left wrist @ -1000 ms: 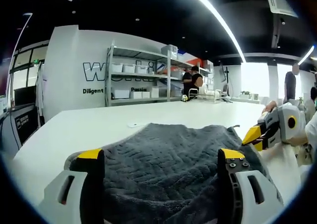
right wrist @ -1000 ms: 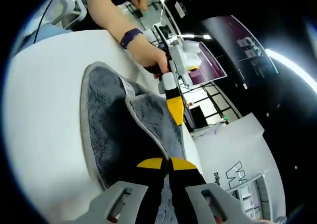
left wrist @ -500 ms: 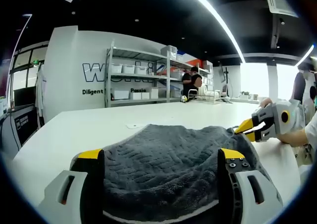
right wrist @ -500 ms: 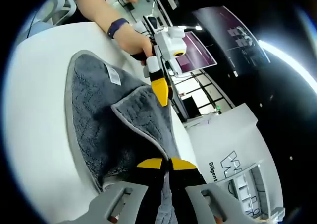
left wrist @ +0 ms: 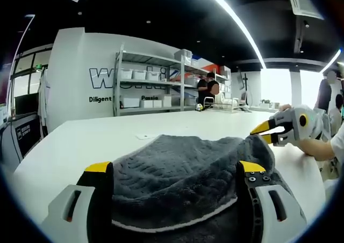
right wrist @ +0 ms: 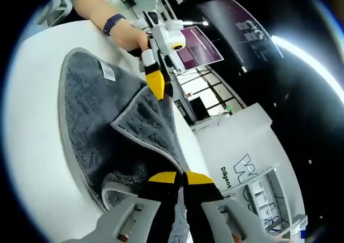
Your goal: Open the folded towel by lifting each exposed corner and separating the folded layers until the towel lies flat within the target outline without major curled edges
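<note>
White table [left wrist: 80, 141]; towel [left wrist: 177, 173] hides right gripper [right wrist: 180, 177] tips.

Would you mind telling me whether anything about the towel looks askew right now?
Yes: the grey towel isn't flat. One layer is lifted and folded across it, pinched by the right tool, and an edge curls near that tool.

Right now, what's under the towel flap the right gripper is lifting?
Under the raised flap lies the towel's lower layer, grey with a white label, resting on the white table. The right gripper pinches the flap's edge. Whatever lies beneath the lower layer is covered.
</note>
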